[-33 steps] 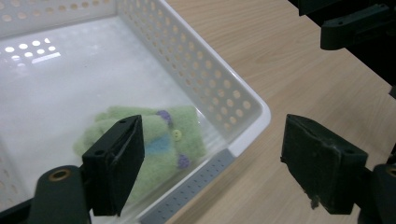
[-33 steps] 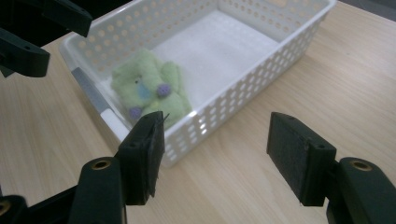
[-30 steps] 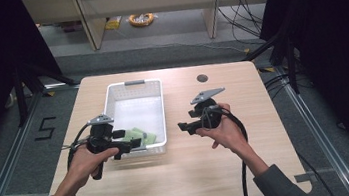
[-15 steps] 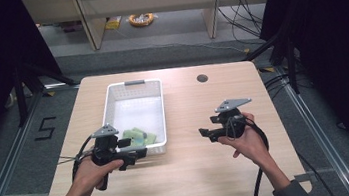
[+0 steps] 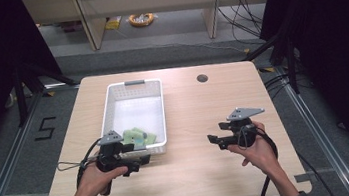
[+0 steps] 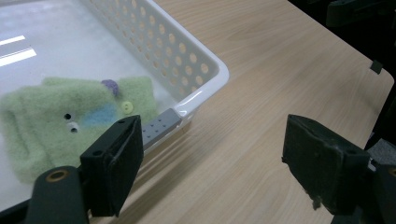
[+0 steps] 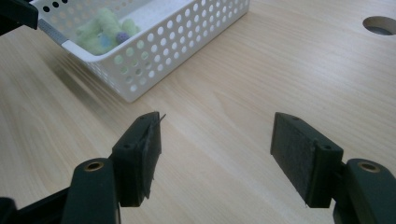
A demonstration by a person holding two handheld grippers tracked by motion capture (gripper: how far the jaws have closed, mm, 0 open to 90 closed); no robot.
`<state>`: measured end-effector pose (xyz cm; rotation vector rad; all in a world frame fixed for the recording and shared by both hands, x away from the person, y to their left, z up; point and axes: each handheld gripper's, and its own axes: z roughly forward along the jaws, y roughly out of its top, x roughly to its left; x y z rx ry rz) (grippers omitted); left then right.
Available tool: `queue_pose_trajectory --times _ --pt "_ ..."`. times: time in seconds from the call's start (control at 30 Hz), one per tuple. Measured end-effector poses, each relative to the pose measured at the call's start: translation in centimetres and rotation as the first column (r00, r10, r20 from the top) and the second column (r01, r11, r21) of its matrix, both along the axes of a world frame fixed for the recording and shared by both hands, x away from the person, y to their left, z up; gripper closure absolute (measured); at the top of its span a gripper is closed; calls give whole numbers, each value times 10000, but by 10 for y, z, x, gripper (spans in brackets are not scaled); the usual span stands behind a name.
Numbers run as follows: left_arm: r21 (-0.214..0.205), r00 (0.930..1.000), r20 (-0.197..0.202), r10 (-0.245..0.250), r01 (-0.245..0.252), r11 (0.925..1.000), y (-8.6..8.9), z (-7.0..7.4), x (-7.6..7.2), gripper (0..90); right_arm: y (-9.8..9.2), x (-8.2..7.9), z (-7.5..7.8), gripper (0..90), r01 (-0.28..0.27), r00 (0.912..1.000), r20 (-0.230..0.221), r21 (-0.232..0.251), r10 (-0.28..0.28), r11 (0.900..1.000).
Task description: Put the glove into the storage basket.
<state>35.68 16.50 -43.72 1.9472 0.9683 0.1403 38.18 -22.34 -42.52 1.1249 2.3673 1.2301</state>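
White perforated basket (image 5: 108, 106) on the counter's left half, pale green felt toy (image 6: 70, 121) — flat, at its near end

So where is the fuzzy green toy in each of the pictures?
High view: the green felt toy lies in the near end of the white basket, just beyond the left gripper.
Left gripper view: at the left, inside the basket, behind the left jaw.
Right gripper view: top left, small, seen over the basket's holed wall.
Shared landmark: the basket's near corner with its grey tab.
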Motion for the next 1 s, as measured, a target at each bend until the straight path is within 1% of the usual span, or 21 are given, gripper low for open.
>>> queue_pose_trajectory --times 0.03,0.1,0.13,0.2,0.27,0.3,0.33,0.37,0.4,0.43,0.53,0.57,0.67,0.7,0.73,0.77,0.83,0.87,0.93,0.97,1.0 --pt "-43 10000 24 37 -37 10000 -1 -1 -1 201 -2 0 -1 341 -20 9999 136 -53 21 10000" --pt "-38 10000 18 6 -6 10000 -2 -2 -1 201 -4 -4 -3 338 202 9997 -121 188 -200 9996" --pt "-44 10000 -41 -71 71 10000 -2 -3 -1 201 -6 -3 -4 336 71 9999 122 20 -71 10000" --pt "-51 10000 15 -7 7 10000 -4 -4 -2 201 -8 -5 -5 331 93 9999 -112 135 -92 9999" --pt "-5 9999 -21 -107 107 9999 -4 -4 -2 201 -9 -7 -6 326 192 9998 -80 228 -190 9996" --pt "-30 10000 30 -53 53 10000 -6 -5 -3 201 -13 -7 -7 319 14 10000 -7 224 -14 9997" --pt "-26 9999 -55 -138 138 9999 -6 -6 -4 201 -13 -10 -7 313 210 9997 -119 303 -206 9993" --pt "37 9999 -22 -120 120 9999 -6 -6 -5 201 -14 -10 -7 303 259 9996 74 247 -261 9994" --pt "34 10000 4 -85 85 10000 -6 -6 -6 201 -15 -11 -8 293 209 9998 33 385 -210 9990" --pt "2 10000 -9 -83 83 10000 -6 -7 -7 201 -17 -12 -9 291 128 9998 130 335 -132 9994" --pt "-38 9999 -82 -128 127 9999 -5 -9 -9 201 -19 -15 -11 283 125 9999 114 426 -130 9990" --pt "-19 9999 -93 -36 36 10000 -4 -11 -13 201 -21 -18 -14 275 227 9997 92 352 -231 9991" --pt "51 10000 -79 -52 53 10000 -4 -13 -14 201 -24 -19 -17 268 160 9999 16 348 -160 9993" --pt "94 9998 -80 -159 159 9998 -4 -14 -16 201 -26 -23 -18 266 342 9994 -56 264 -340 9991" --pt "94 9998 -80 -159 159 9998 -4 -14 -16 201 -25 -25 -20 266 387 9990 -243 497 -376 9980" --pt "149 9999 -7 -148 148 9998 -5 -14 -17 201 -25 -25 -20 266 387 9990 -243 497 -376 9980" --pt "209 9997 -19 -239 239 9995 -8 -16 -20 201 -30 -27 -21 261 278 9996 -88 274 -275 9992" --pt "261 9995 30 -299 298 9992 -9 -17 -21 201 -30 -29 -22 259 363 9993 -76 435 -360 9984" --pt "242 9996 -19 -295 295 9993 -10 -18 -22 201 -33 -30 -22 244 326 9994 57 388 -328 9987" --pt "239 9993 -18 -369 370 9990 -11 -20 -23 200 -33 -33 -21 243 479 9987 -211 366 -472 9982" --pt "239 9993 -18 -369 370 9990 -11 -20 -23 199 -33 -33 -21 243 479 9987 -211 366 -472 9982"
